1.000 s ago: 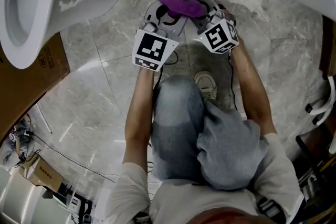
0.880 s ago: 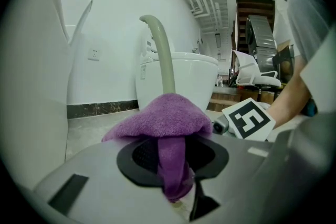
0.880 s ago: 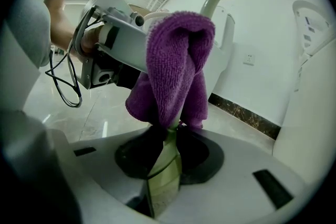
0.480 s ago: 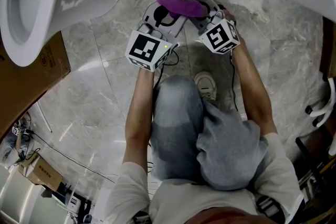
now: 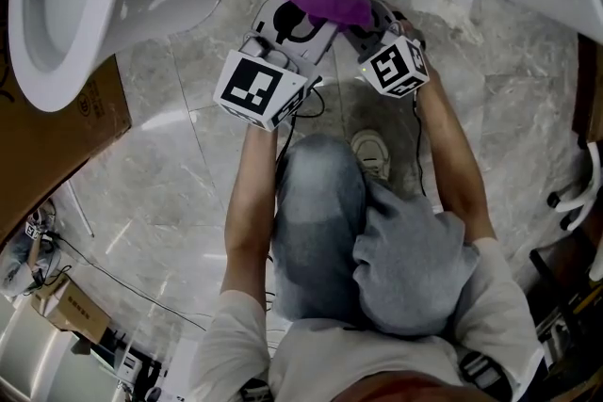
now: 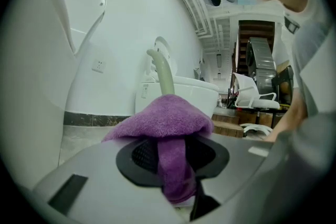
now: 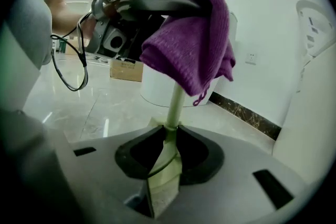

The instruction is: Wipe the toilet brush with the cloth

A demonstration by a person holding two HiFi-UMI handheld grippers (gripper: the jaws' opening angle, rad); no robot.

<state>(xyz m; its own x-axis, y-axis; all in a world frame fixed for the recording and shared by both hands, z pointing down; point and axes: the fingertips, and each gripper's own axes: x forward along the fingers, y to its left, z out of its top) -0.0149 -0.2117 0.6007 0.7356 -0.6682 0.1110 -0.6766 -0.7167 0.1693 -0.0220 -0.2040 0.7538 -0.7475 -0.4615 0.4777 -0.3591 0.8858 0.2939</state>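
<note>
Opening, left gripper (image 6: 170, 161) holds cloth (image 6: 160, 115); right gripper (image 7: 168, 145), brush (image 7: 175, 104).

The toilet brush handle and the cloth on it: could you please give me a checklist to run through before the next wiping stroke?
1. Right gripper clamped on the pale green plastic toilet brush handle: ok.
2. Left gripper gripping the purple terry cloth: ok; the cloth is pinched between its jaws, though they have just been opening slightly.
3. Cloth in contact with the handle: ok; it covers the handle above the right gripper.
4. Handle roughly upright: ok.
5. Brush head condition: cannot tell; it is in no view.
</note>
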